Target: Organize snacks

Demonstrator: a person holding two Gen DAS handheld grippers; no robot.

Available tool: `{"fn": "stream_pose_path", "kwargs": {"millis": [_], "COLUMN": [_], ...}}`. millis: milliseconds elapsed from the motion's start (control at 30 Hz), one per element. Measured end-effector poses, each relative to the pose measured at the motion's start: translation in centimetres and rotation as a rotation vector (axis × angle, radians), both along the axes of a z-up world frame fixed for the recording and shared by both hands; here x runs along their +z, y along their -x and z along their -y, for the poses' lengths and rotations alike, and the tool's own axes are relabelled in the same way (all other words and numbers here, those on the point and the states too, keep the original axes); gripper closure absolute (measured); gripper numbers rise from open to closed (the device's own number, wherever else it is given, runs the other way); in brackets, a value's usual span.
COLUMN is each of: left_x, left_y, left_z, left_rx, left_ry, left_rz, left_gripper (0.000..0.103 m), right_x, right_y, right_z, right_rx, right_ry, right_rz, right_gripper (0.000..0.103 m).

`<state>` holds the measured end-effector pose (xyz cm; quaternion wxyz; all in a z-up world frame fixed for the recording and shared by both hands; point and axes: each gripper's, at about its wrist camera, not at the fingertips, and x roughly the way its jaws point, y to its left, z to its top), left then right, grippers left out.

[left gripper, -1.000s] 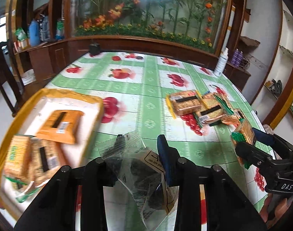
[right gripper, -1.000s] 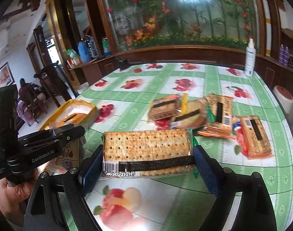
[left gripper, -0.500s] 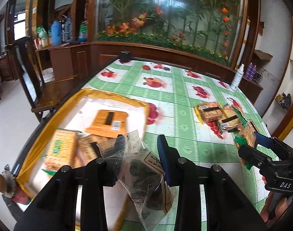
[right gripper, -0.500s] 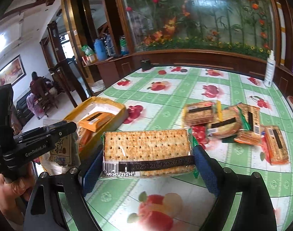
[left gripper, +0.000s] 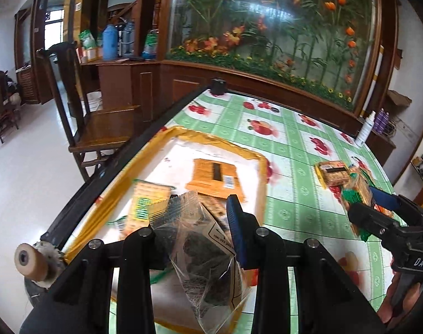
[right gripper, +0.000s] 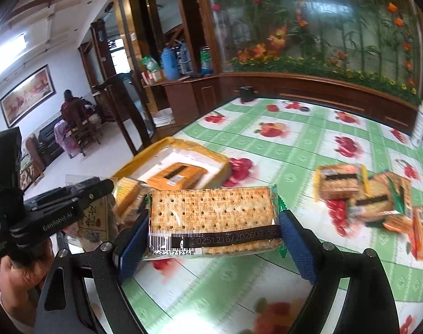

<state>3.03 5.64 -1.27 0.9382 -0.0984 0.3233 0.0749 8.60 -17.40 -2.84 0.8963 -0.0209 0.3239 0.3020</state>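
My left gripper (left gripper: 197, 217) is shut on a clear plastic bag (left gripper: 203, 253) with dark contents, hanging over the near part of a yellow-rimmed white tray (left gripper: 217, 139). In the tray lie an orange packet (left gripper: 214, 178) and a cracker packet (left gripper: 144, 203). My right gripper (right gripper: 211, 228) is shut on a long cracker pack (right gripper: 211, 211), held crosswise above the tablecloth just right of the tray (right gripper: 183, 142). In the right wrist view the left gripper (right gripper: 100, 189) and its bag (right gripper: 94, 220) show at the left. Several loose snack packets (right gripper: 364, 194) lie on the table at the right.
The tray sits by the table's left edge, with a wooden chair (left gripper: 100, 122) beyond it. A small black object (left gripper: 217, 86) stands at the far edge and a white bottle (left gripper: 364, 128) at the far right. A person (right gripper: 69, 108) sits far off in the room.
Both grippers have swung left with their loads. The tray now lies under the left gripper's bag, and the loose pile has slid to the right of both views.
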Motion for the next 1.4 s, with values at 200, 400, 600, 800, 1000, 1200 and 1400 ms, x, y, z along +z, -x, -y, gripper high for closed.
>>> {"fn": "stream_pose_path", "kwargs": {"millis": [200,400,600,800,1000,1200,1400], "left_x": [-0.3,-1.0,-2.1,-2.1,-1.4,-0.8,-0.2], "left_y": [0.1,-0.8,-1.8,-2.2,-1.8,-1.4,-1.4], "left_z": [-2.4,-3.5,-3.8,-3.9,-3.7,-3.3,-2.2], "left_rx": [0.047,0.058,0.055,0.062,0.093,0.101,0.092], "left_ry": [0.006,0.006,0.011,0.009,-0.032,-0.053,-0.065], "left_rz": [-0.004,-0.022,-0.05,-0.06,-0.035,-0.026,-0.023], "left_gripper": [0.083,0.083,0.083,0.079,0.034,0.029,0.029], "right_x": [0.3,-0.9,-3.7,-5.3,-6.0,-4.7,-3.2], "right_y": [-1.2,-3.9,-6.7,-8.6,-9.0,-8.7,-8.2], "right_z": [-4.9,-10.0,-13.3,-14.4,-14.4,-12.2,-8.6], "right_rx": [0.089,0.149,0.157,0.147,0.142,0.111,0.054], "right_ry": [-0.021,-0.024,0.005,0.035,0.04,-0.002,-0.038], "right_rz": [-0.006,-0.042,-0.087,-0.113,-0.12,-0.102,-0.084], "right_gripper": [0.013,0.013,0.013,0.011,0.009,0.006,0.004]}}
